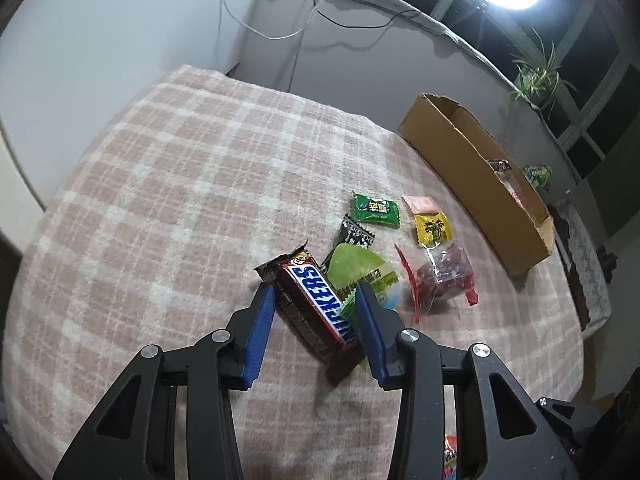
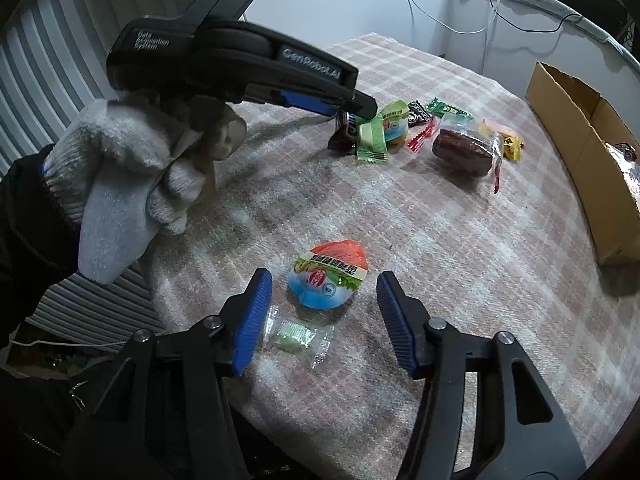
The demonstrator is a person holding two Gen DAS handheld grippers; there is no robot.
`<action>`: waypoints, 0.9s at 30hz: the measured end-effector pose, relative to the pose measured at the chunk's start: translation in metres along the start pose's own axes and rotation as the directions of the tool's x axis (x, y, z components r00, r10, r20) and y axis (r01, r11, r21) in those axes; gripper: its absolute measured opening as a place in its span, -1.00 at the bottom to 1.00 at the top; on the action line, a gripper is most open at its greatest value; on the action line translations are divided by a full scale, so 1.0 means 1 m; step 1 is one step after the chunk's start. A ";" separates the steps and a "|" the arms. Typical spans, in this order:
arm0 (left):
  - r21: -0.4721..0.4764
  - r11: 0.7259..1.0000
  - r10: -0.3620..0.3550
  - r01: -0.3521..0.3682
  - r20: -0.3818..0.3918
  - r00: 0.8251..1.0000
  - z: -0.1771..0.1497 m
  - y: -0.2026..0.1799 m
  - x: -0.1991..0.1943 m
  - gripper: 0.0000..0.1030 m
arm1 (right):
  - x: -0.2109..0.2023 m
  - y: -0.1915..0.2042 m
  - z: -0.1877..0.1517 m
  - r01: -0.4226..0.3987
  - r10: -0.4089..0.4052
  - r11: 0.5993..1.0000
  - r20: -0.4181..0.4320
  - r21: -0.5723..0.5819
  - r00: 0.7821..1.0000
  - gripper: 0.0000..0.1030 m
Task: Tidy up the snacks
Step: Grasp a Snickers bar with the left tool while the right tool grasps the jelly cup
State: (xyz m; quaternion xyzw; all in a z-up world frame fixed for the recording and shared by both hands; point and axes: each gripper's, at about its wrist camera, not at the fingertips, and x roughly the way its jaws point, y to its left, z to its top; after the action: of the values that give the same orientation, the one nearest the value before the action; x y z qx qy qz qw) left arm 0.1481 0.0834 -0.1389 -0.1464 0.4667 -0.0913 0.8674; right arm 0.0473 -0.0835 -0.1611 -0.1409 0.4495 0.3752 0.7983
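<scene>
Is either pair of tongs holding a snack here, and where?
Left tongs straddle the Snickers bar mid-length; whether the pads press it cannot be told. Right tongs hold nothing.

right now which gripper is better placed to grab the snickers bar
Left. The left gripper already straddles the Snickers bar, one blue finger on each side. The right gripper hangs over a round jelly cup, well apart from the bar.

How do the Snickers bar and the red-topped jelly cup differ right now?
The Snickers bar is long and brown; the jelly cup is round with a red-and-blue lid. The bar lies in the snack pile, tilted against a green packet; the cup sits flat, apart. Each lies between a gripper's jaws.
</scene>
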 end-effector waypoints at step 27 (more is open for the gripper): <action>0.021 0.999 0.024 -0.024 0.018 1.000 0.007 0.005 0.009 -0.46 | 0.015 -0.011 0.011 0.043 -0.043 0.999 0.005 -0.004 0.999 -0.32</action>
State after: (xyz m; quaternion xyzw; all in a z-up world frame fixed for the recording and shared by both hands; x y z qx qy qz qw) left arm 0.1594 0.0867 -0.1439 -0.1324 0.4597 -0.0847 0.8741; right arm 0.0668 -0.0776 -0.1688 -0.1512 0.4436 0.3594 0.8070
